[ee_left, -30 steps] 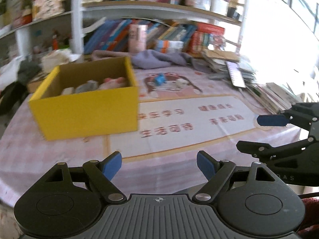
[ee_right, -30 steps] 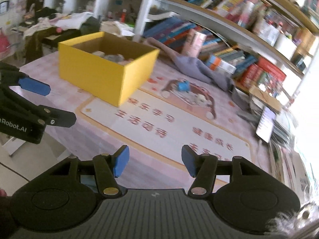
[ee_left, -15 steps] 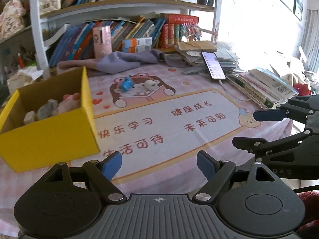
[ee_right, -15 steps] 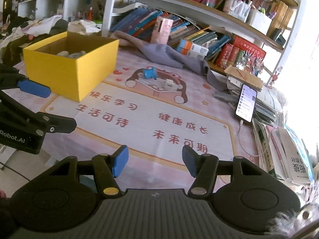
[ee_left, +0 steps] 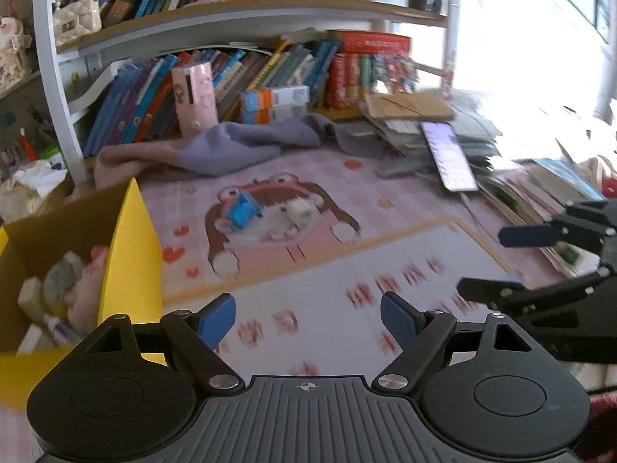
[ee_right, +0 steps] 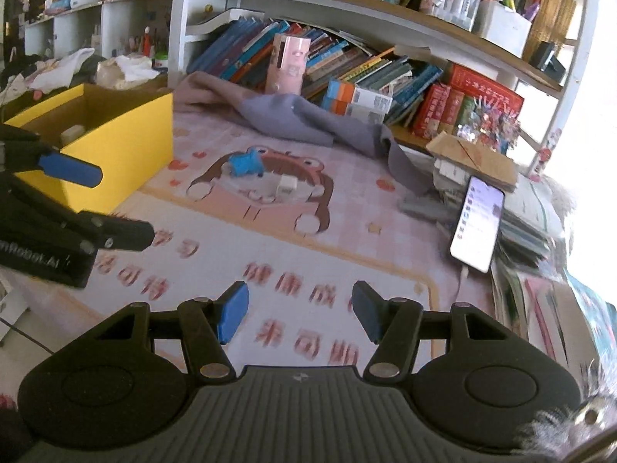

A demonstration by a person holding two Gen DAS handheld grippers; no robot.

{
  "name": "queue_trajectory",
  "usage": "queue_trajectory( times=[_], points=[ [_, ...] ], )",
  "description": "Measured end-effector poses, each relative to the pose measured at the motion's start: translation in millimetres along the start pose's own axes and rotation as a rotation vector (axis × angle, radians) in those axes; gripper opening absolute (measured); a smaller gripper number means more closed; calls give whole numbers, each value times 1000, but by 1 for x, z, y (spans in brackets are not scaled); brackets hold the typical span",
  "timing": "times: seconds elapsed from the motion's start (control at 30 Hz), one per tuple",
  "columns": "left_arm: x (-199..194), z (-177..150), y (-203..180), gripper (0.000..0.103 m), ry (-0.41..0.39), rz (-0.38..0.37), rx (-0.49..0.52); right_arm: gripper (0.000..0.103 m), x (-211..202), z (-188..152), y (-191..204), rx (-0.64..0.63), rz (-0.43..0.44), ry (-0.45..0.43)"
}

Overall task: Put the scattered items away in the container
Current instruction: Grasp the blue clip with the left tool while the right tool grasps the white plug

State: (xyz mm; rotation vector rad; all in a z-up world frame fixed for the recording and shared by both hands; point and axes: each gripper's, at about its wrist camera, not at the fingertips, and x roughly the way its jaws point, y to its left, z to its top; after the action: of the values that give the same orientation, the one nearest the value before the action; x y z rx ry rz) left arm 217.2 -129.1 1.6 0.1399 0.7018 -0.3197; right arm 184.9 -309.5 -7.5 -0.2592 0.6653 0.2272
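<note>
A yellow cardboard box (ee_left: 131, 254) (ee_right: 127, 142) stands at the left of the pink table mat, with several small items inside. On the mat's cartoon picture lie a small blue toy (ee_left: 241, 212) (ee_right: 245, 164) and a small white block (ee_left: 300, 208) (ee_right: 286, 184), side by side. My left gripper (ee_left: 308, 318) hovers over the printed mat, open and empty, near the box's right wall. My right gripper (ee_right: 299, 318) is also open and empty, further right over the red lettering. Each gripper shows at the edge of the other's view. Both toys lie well ahead of the fingertips.
A grey-purple cloth (ee_right: 308, 115) lies behind the toys. A lit phone (ee_right: 478, 223) leans on a stack of papers and books (ee_left: 482, 154) at the right. Bookshelves (ee_left: 231, 77) line the back, with a pink carton (ee_right: 289, 63) in front of them.
Both grippers have swept to the right and forward across the table. The yellow box has slid toward the left edge of both views and the two toys have come closer. Jaws unchanged.
</note>
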Motion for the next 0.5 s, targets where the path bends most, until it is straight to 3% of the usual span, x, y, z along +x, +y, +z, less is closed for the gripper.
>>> queue_trajectory(
  times=[0.2,0.5],
  points=[
    [43,38,3,84,10,62,-41,58,46,26,-32,-4,64,-30],
    [114,71,24,83,90,134,-147,58,127,54,-51,-7,156,-19]
  ],
)
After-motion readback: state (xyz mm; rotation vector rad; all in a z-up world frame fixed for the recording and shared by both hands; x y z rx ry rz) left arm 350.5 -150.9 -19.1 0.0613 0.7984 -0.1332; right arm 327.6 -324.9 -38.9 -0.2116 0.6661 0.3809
